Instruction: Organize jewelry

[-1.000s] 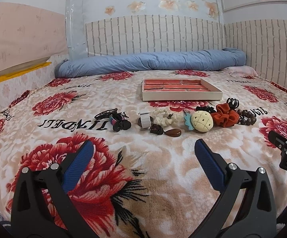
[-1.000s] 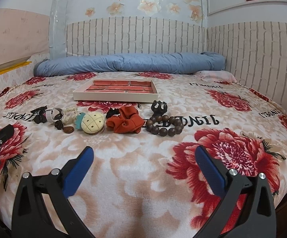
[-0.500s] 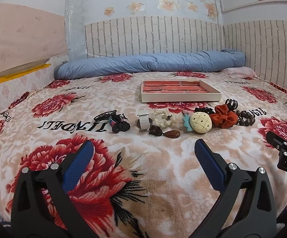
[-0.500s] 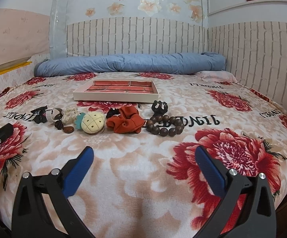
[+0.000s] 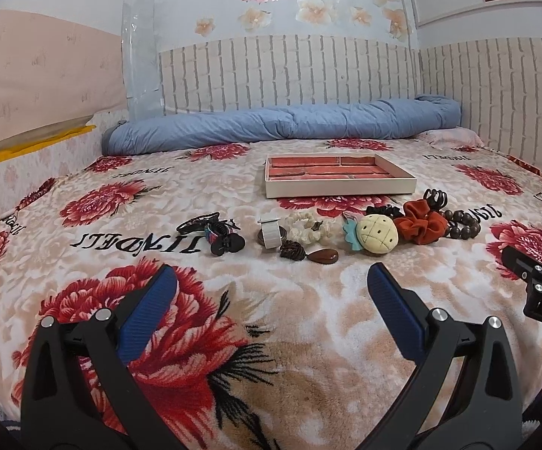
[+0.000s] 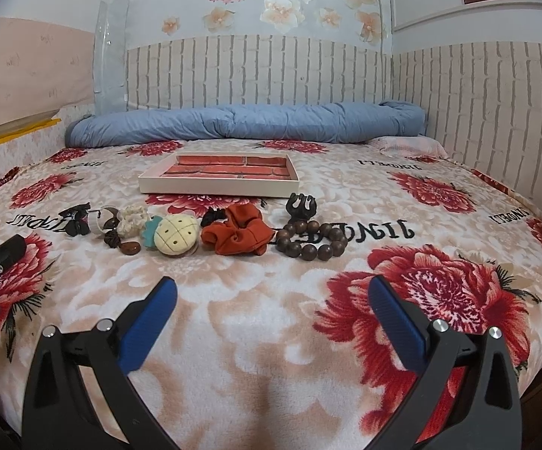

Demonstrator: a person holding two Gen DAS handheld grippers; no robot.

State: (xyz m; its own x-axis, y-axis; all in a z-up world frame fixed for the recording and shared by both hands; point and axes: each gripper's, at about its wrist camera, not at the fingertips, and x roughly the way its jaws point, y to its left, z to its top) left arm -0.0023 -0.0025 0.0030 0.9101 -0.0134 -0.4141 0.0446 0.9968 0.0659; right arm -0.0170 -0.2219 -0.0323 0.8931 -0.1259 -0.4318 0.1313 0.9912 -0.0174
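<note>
A row of accessories lies on the flowered bed: black hair clips (image 5: 214, 230), a white ring-like clip (image 5: 270, 230), a cream scrunchie (image 5: 306, 227), a brown pendant (image 5: 323, 256), a pineapple-shaped piece (image 5: 376, 233) (image 6: 177, 233), an orange scrunchie (image 5: 422, 223) (image 6: 239, 230), a brown bead bracelet (image 6: 312, 240) and a black claw clip (image 6: 301, 204). Behind them sits a shallow cream tray (image 5: 340, 188) (image 6: 218, 187) with red-brick lining. My left gripper (image 5: 271, 292) is open and empty, short of the row. My right gripper (image 6: 272, 300) is open and empty too.
A rolled blue quilt (image 5: 282, 125) lies along the headboard wall. A pink pillow (image 6: 409, 146) is at the far right. Walls bound the bed at the back and right; a low ledge (image 5: 27, 150) runs on the left.
Both grippers have moved slightly; the row of accessories sits a little higher and farther in the left wrist view. Nothing was picked up or shifted.
</note>
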